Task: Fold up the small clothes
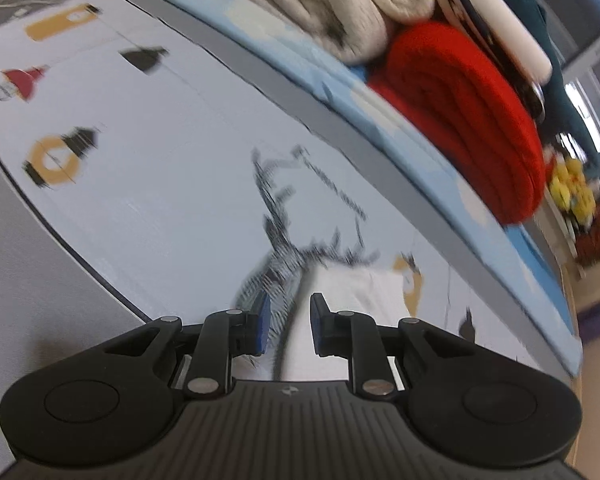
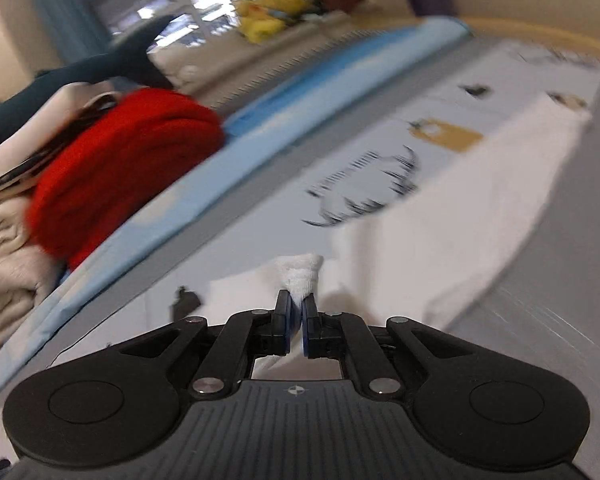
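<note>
White printed garment [image 2: 440, 216] is spread across the grey surface [image 2: 560, 300] at frame centre and right — a bunched fold pinched between the closed jaws of the right gripper [image 2: 296, 320]; the left gripper [image 1: 286, 326] is held slightly parted over the cloth, nothing gripped — red folded knit [image 1: 468, 112] noted upper right.

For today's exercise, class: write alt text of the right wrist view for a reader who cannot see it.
The right gripper is shut on a bunched corner of a white garment lying on a pale printed sheet. To its left, a rolled red knit sits on a pile of folded clothes. The picture is blurred.
</note>
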The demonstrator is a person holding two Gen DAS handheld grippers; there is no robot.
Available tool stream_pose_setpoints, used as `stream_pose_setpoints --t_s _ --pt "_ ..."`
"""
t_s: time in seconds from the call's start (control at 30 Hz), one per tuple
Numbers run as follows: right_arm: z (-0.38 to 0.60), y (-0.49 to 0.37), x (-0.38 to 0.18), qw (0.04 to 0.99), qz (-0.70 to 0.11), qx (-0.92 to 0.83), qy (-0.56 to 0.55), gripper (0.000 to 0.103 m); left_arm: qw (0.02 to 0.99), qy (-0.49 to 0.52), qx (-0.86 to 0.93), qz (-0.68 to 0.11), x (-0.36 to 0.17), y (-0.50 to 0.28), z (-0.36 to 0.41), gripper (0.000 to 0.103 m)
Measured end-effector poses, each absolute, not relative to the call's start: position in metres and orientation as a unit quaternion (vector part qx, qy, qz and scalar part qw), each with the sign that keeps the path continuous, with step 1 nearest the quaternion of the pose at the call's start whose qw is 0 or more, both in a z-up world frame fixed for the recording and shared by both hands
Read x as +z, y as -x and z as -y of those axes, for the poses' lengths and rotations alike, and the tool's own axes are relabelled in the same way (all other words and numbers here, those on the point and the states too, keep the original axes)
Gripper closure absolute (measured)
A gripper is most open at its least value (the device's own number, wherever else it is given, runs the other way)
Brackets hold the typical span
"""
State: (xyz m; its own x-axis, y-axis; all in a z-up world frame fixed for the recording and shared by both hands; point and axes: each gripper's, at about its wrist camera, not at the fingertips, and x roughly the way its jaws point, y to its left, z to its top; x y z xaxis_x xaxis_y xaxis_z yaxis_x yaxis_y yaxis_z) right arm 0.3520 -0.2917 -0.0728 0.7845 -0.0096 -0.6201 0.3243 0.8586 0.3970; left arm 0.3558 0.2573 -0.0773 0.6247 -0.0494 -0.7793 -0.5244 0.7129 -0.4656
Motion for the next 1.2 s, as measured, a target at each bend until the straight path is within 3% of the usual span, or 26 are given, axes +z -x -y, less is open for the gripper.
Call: stream_pose_setpoints --t_s 0.07,0.33,0.47,0.57,0.77,1.0,1.2 --pt "0.300 -0.350 -0.073 0.912 -0.312 -0.088 -0.252 0.099 0.826 0.348 0.121 -0.427 -0.084 -0.361 -0.247 0.070" --pt "0.310 -0.348 -0.064 0.912 -0.256 -0.007 -0.320 0.098 0.825 0.327 0.085 -0.453 -0.095 -0.369 -0.219 0.069" --pt "0.320 -0.360 -0.090 0.878 -0.361 -0.148 -0.275 0.082 0.823 0.326 0.086 -0.458 -0.097 -0.371 -0.217 0.069" --pt "0.335 -0.359 -0.108 0.845 -0.401 -0.223 -0.274 0.082 0.823 0.321 0.076 -0.463 -0.098 -0.372 -0.212 0.069" --pt "0.324 -0.356 -0.092 0.878 -0.348 -0.149 -0.294 0.082 0.817 0.328 0.091 -0.465 -0.104 -0.371 -0.215 0.069" --pt "0.328 -0.365 -0.128 0.811 -0.451 -0.194 -0.317 0.080 0.813 0.336 0.109 -0.463 -0.109 -0.375 -0.225 0.069" --pt "0.315 -0.372 -0.122 0.827 -0.442 -0.164 -0.305 0.080 0.812 0.316 0.108 -0.479 -0.122 -0.387 -0.220 0.069"
